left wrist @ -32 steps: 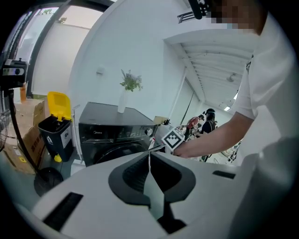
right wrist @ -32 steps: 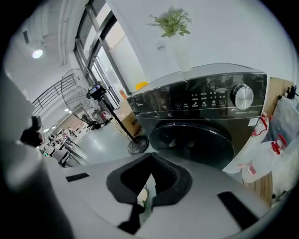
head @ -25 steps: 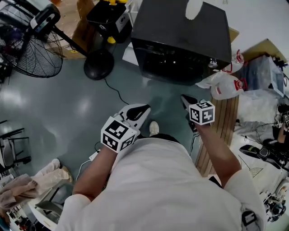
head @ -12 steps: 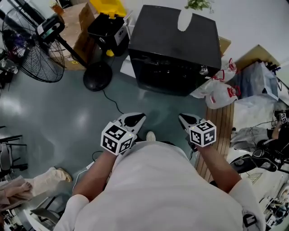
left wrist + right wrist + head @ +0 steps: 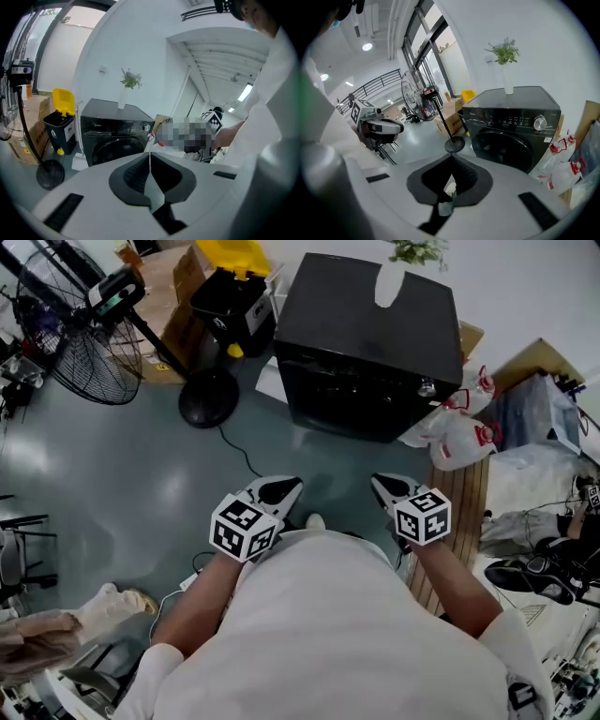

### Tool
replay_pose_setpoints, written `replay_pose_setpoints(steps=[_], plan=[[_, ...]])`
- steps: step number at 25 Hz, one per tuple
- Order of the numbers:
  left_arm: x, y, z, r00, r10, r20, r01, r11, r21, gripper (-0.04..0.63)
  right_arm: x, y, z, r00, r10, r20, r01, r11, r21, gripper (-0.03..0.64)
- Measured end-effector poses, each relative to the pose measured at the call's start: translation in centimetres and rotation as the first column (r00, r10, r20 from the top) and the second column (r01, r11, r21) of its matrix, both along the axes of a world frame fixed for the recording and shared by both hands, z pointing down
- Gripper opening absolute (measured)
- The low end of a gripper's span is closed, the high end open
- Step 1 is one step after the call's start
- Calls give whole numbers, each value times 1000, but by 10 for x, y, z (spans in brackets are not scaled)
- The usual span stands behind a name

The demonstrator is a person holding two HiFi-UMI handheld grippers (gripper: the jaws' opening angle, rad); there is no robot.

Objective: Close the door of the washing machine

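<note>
The black front-loading washing machine (image 5: 370, 334) stands against the far wall, and its round door (image 5: 347, 390) lies flush with the front, closed. My left gripper (image 5: 286, 486) and right gripper (image 5: 380, 482) hover side by side close to my body, a good step short of the machine and touching nothing. In the left gripper view the left gripper (image 5: 150, 157) has its jaws meeting in a thin line, with the machine (image 5: 112, 136) beyond. The right gripper (image 5: 452, 159) is likewise shut and empty, facing the door (image 5: 506, 147).
A standing fan (image 5: 84, 343) with a round base (image 5: 208, 397) is at the far left. A black bin with a yellow lid (image 5: 230, 287) sits beside the machine. White plastic bags (image 5: 459, 432) and wooden planks (image 5: 459, 512) lie at the right. A cable (image 5: 239, 442) crosses the floor.
My right gripper has lifted and drawn back from the machine toward my body. The left gripper has hardly shifted. The door looks closed throughout.
</note>
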State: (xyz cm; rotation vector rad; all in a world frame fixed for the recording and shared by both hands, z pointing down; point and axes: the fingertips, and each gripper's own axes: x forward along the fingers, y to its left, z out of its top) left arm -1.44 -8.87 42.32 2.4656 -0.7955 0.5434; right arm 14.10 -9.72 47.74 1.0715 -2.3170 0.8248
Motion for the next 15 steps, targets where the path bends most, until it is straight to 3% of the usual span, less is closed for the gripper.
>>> replay_pose_setpoints(steps=[15], plan=[[-9, 2, 3, 1000, -12, -1, 12, 1000, -12, 21, -14, 3, -4, 999, -35, 0, 35, 999, 17, 8]])
